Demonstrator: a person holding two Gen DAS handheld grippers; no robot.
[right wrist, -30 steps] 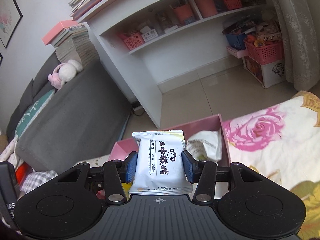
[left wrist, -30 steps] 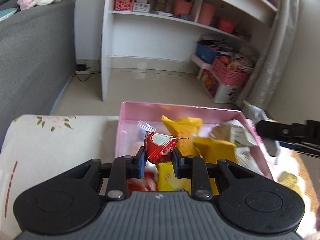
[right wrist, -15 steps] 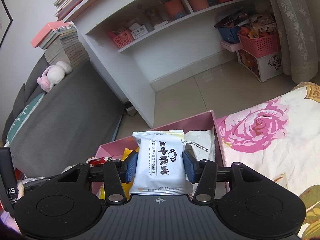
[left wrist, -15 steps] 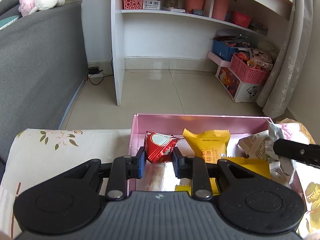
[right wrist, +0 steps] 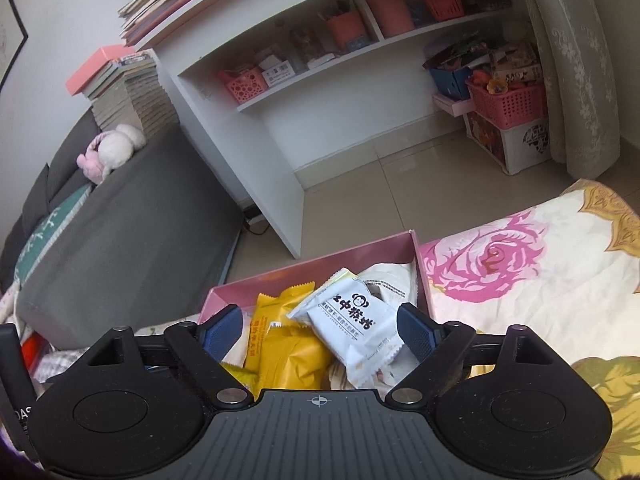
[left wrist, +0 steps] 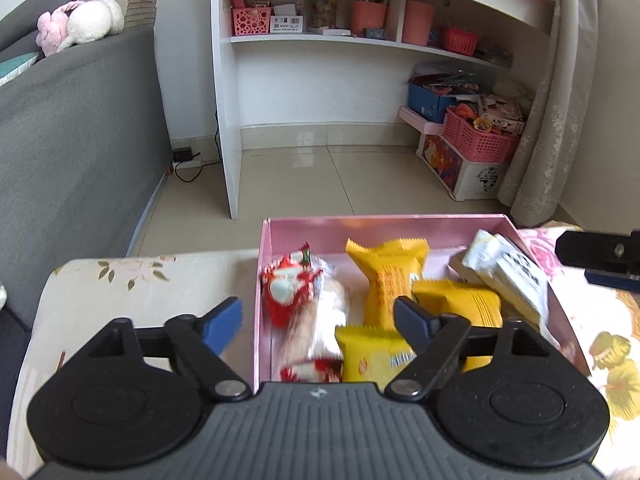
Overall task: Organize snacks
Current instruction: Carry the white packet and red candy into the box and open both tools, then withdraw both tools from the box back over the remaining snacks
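Snacks fill the pink box, which sits on a cloth with big flowers. A red snack lies at the box's left side, yellow packs in the middle, and a white pack on top at the right. Past the box are a tan tiled floor, a white shelf, a gray sofa with a pink plush toy, and pink baskets by a curtain. The left hand-held gripper is spread wide and holds nothing. The right hand-held gripper is spread wide too, just over the white pack.
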